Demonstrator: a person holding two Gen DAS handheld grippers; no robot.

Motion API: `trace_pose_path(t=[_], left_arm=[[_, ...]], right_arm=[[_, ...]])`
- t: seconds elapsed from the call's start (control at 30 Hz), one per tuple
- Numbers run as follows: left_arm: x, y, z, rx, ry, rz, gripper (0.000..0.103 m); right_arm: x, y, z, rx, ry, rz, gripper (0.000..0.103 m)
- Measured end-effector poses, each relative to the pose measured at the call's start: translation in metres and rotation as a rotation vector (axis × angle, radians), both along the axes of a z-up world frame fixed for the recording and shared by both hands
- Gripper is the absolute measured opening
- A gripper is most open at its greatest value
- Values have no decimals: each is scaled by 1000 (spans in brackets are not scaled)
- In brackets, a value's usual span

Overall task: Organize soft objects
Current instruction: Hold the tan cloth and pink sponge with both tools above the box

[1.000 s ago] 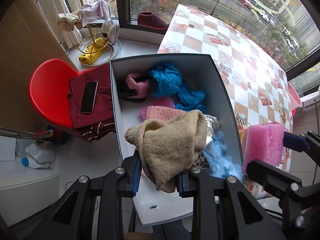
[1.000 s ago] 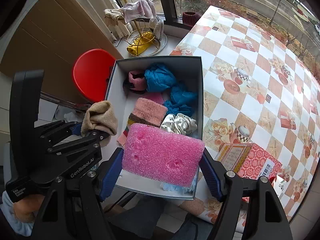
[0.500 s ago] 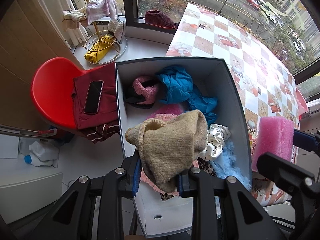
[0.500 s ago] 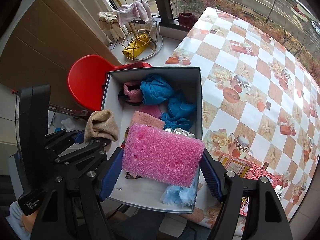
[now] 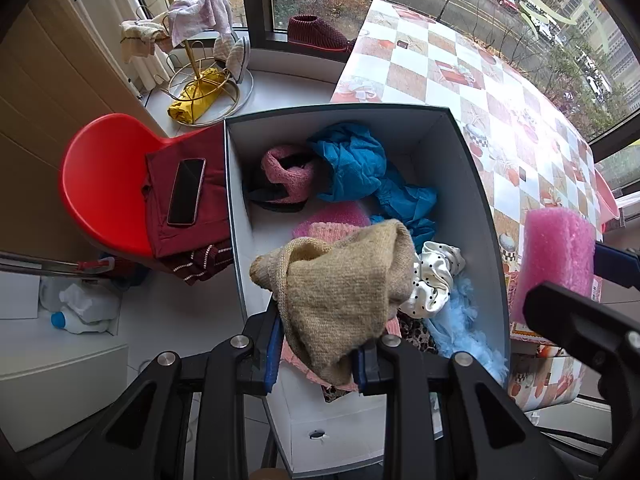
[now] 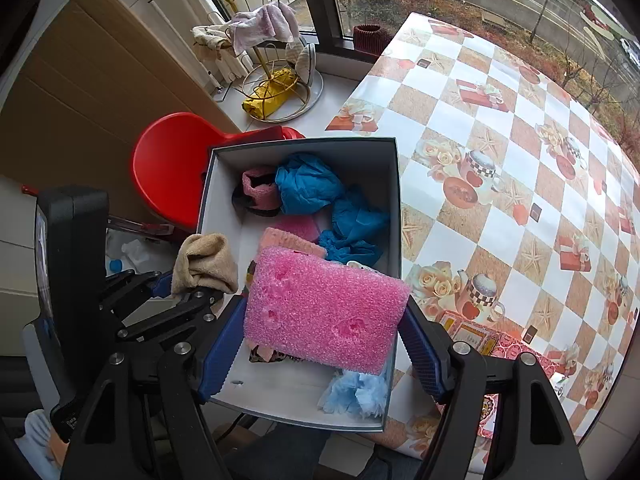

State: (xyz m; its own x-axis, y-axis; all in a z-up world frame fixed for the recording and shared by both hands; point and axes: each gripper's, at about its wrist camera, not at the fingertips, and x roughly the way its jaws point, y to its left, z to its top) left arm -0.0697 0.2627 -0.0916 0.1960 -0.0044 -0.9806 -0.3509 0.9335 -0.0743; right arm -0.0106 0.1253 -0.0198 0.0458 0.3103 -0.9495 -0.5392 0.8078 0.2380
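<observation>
Left gripper (image 5: 316, 354) pinches a tan knit cloth (image 5: 340, 284), its blue pads (image 5: 273, 354) pressed into the bunched fabric, which hangs above the near end of the box (image 5: 476, 200). Right gripper (image 6: 322, 344) squeezes a pink foam block (image 6: 326, 308) across its width, jaws wide around it, held over the box's near right corner.

Compared with 1 second ago, both views now take in more of the room and the box looks smaller and farther below, so both hands seem to have risen while their grips stayed the same. Neither item has been released. That likely means the 2 pieces are being lifted out of the box, or carried above it, not yet put down.

Inside the box lie a spotted white scrunchie (image 5: 434, 280) and pale blue fluff (image 5: 464, 328) near the front, then crumpled blue cloth (image 5: 352, 164) and a pink knit band (image 5: 286, 172) at the far end.
</observation>
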Motion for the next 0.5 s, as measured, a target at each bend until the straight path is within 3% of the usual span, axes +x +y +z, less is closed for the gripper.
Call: trace_pose_path(t=[0.5], left_arm=[[2, -3, -9, 1, 21, -14, 30]], right_arm=[[6, 6, -5, -10, 6, -1, 76]])
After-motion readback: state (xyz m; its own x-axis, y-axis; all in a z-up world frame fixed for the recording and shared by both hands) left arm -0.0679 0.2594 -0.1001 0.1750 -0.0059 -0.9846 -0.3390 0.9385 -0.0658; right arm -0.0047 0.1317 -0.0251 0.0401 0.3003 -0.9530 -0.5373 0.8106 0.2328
